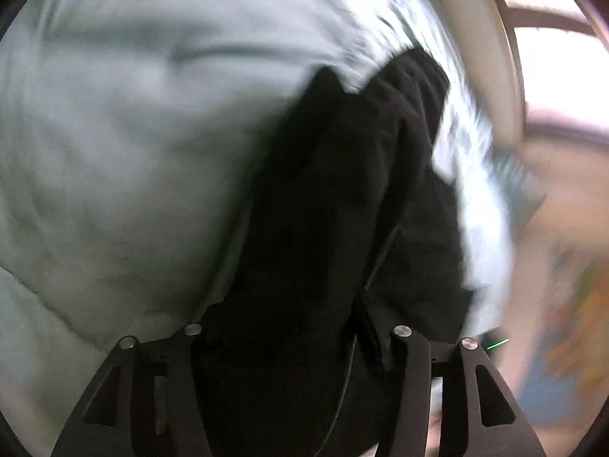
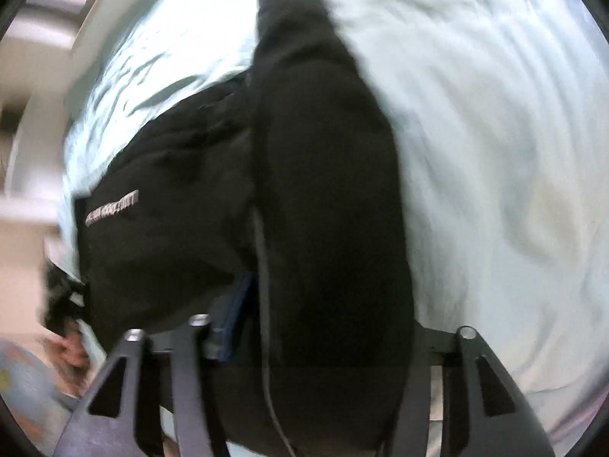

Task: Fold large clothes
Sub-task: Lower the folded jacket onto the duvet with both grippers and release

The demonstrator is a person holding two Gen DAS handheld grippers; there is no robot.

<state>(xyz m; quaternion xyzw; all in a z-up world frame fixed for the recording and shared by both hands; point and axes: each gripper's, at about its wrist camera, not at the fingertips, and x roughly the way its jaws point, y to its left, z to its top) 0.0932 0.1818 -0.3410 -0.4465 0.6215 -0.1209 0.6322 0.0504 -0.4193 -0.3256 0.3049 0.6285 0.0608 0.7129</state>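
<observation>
A: Starting at the left, what has the left gripper (image 1: 297, 346) got?

B: Its fingers stand only part-way apart, with a thick bunch of the black garment (image 1: 342, 198) packed between them. The cloth rises straight out of the jaws and trails away over the pale green bed sheet (image 1: 114, 133) toward the bed's far right edge (everything is smeared with motion blur).

A: And further right?

B: The right gripper (image 2: 300, 342) has the same black garment (image 2: 327, 175) wedged between its fingers, a long dark fold running up from the jaws across the sheet (image 2: 495, 152). To the left of that fold the rest of the garment sags by the bed's left edge, showing a strip of pale lettering (image 2: 112, 208) that I cannot read.

A: Anything past the edge?

B: Blurred floor, nothing I can name.
</observation>
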